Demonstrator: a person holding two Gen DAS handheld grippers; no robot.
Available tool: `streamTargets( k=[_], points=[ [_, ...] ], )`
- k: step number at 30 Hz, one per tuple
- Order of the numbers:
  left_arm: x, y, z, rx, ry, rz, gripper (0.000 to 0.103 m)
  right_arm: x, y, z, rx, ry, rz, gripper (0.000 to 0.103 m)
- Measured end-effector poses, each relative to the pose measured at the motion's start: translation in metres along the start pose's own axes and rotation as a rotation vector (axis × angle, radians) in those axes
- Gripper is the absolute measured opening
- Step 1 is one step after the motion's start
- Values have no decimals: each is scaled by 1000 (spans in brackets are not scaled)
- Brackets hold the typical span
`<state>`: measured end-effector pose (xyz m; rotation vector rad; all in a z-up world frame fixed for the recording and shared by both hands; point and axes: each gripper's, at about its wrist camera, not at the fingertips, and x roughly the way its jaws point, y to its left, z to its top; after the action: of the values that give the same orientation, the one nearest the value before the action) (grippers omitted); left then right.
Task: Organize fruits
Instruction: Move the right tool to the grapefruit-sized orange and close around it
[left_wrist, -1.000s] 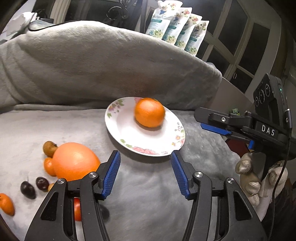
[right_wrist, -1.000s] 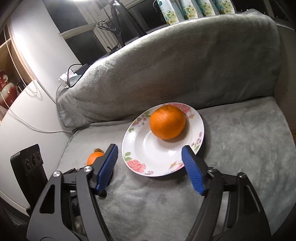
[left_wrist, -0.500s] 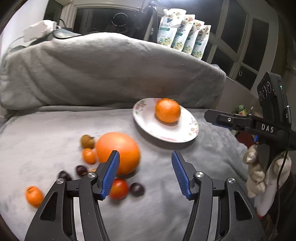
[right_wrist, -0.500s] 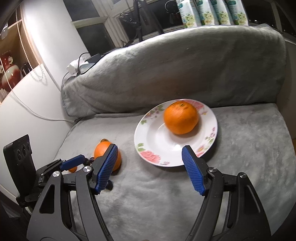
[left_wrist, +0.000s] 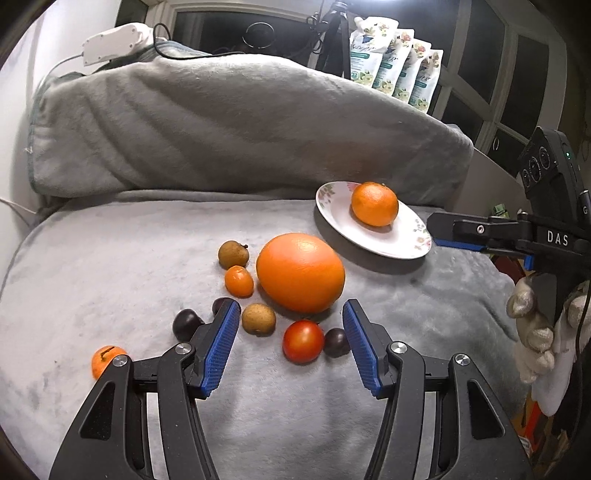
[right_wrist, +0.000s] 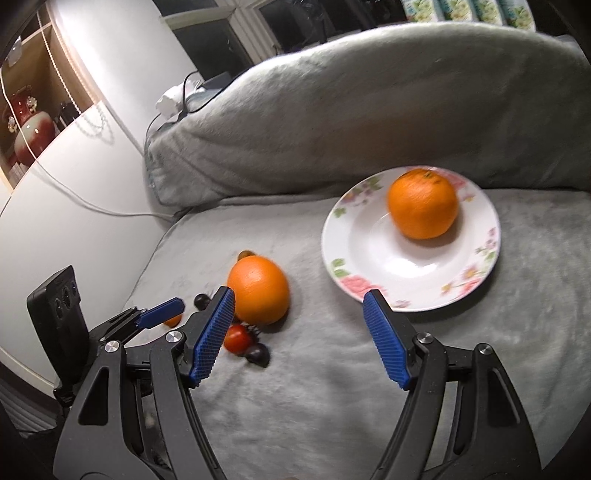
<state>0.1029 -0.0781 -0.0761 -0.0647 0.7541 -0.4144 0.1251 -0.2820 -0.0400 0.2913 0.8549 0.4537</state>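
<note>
A flowered white plate (left_wrist: 402, 236) (right_wrist: 369, 243) on the grey sofa seat holds one orange (left_wrist: 374, 204) (right_wrist: 422, 206). Left of the plate lies a big orange fruit (left_wrist: 300, 272) (right_wrist: 258, 290) among small fruits: a red tomato (left_wrist: 303, 340) (right_wrist: 236, 338), dark plums (left_wrist: 187, 324), brown longans (left_wrist: 258, 318) and small tangerines (left_wrist: 239, 280). My left gripper (left_wrist: 290, 345) hovers open just in front of this pile, nothing between its blue pads. My right gripper (right_wrist: 299, 336) is open over bare blanket between the big fruit and the plate. A gloved hand (left_wrist: 532, 332) holds the right gripper.
The grey blanket (left_wrist: 110, 266) covers the seat and the sofa back (left_wrist: 221, 129). A white power strip (left_wrist: 110, 46) with cables lies on top of the back at left. Flowered pouches (left_wrist: 395, 70) stand on the window sill. A white wall (right_wrist: 55, 206) borders the seat's left end.
Both grippers have drawn back and swung left from the plate. The fruit pile has come into full view in the left wrist view. The plate now sits further right and smaller.
</note>
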Motion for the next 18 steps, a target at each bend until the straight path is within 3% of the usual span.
streamTargets(
  k=[9, 11, 18],
  points=[
    [13, 6, 1, -44, 24, -48, 58, 29, 10, 0, 42, 67, 74, 75],
    [15, 7, 3, -49, 22, -54, 67, 35, 10, -1, 55, 84, 92, 75],
    [24, 10, 7, -64, 20, -62, 70, 59, 12, 0, 100, 131, 132, 75]
  ],
)
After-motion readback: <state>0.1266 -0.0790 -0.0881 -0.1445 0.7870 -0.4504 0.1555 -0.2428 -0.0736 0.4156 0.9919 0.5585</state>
